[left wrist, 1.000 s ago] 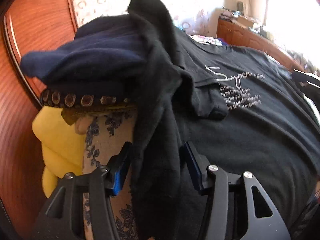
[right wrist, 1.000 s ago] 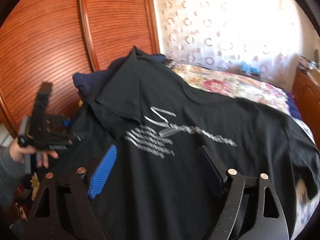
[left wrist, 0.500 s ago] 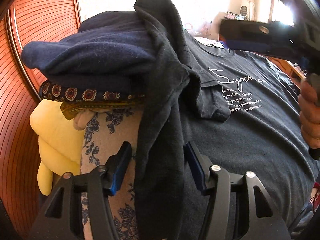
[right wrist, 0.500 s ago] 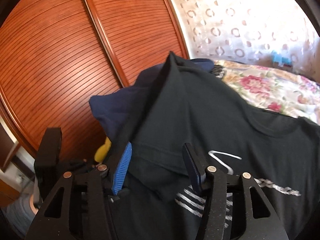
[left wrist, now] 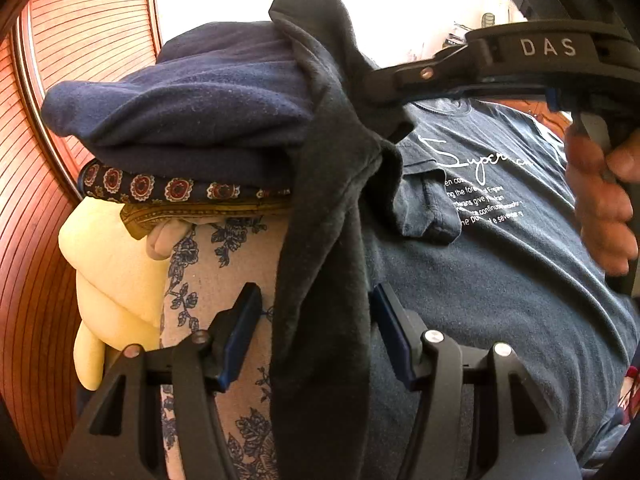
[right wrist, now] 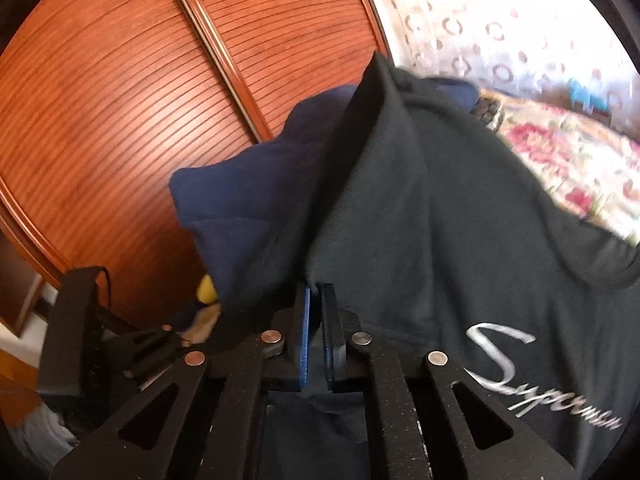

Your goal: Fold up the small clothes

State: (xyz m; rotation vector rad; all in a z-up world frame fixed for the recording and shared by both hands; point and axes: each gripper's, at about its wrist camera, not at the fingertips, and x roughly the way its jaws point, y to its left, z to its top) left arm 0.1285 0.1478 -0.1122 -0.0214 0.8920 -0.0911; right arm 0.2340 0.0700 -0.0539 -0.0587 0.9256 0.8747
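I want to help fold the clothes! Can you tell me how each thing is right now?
Black T-shirt: spread on the bed, sleeve bunched, not yet folded.
Right gripper: just closed, shut on a fold of the T-shirt.
Left gripper: open, the shirt's edge hangs between its fingers.
Navy sweater: folded, top of the pile.
Patterned cloth: folded, under the sweater.

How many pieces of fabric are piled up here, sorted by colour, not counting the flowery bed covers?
Black T-shirt: 1
Navy folded garment: 1
Dark cloth with red medallions: 1
Yellow cloth: 1
Total: 4
Others may lie hidden beneath.
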